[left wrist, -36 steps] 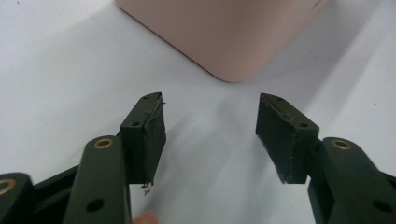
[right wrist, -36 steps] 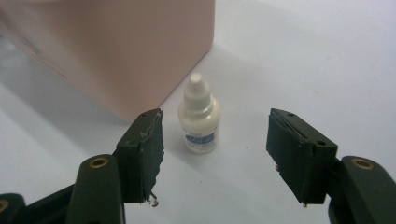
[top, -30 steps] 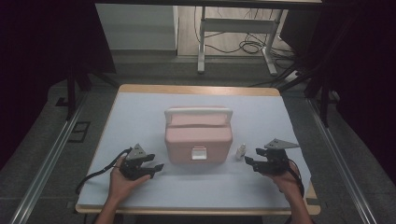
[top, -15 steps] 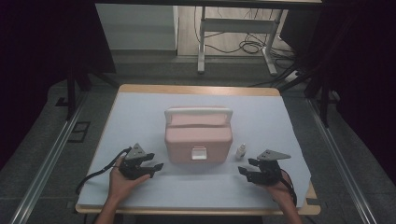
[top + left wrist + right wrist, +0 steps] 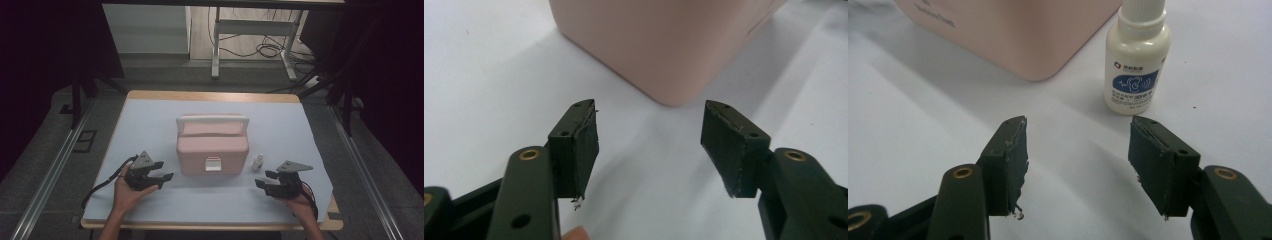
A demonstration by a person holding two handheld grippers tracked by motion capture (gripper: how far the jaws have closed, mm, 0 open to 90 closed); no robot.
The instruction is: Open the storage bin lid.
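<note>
Jaws first: the right gripper [image 5: 269, 179] is seen with its jaws standing apart and nothing between them, the pads bare in the right gripper view, and they have just been closing a touch over the last second, so not a grab, more of a settling. The small white dropper bottle [image 5: 1137, 65] is stood upright just ahead of those jaws, slightly off toward the right-hand pad, and it is not touched by either one. Compared with a second ago, that gripper is now found lower and nearer the front edge of the bench [image 5: 150, 115], with the bottle left where it was, just beside the right front corner of the pink box [image 5: 212, 147]. The left gripper [image 5: 161, 170] is held with its jaws wide apart as well, empty, and they have just been opening a bit further; its hand is barely shifted from where it was. In the left gripper view the near corner of the pink box is framed between the pads but well short of them. The box itself is sat mid-bench, lid shut, white handle up, latch facing the person. So probably the bottle is being lined up for a pick by the right side, and no grip is made yet on anything.
</note>
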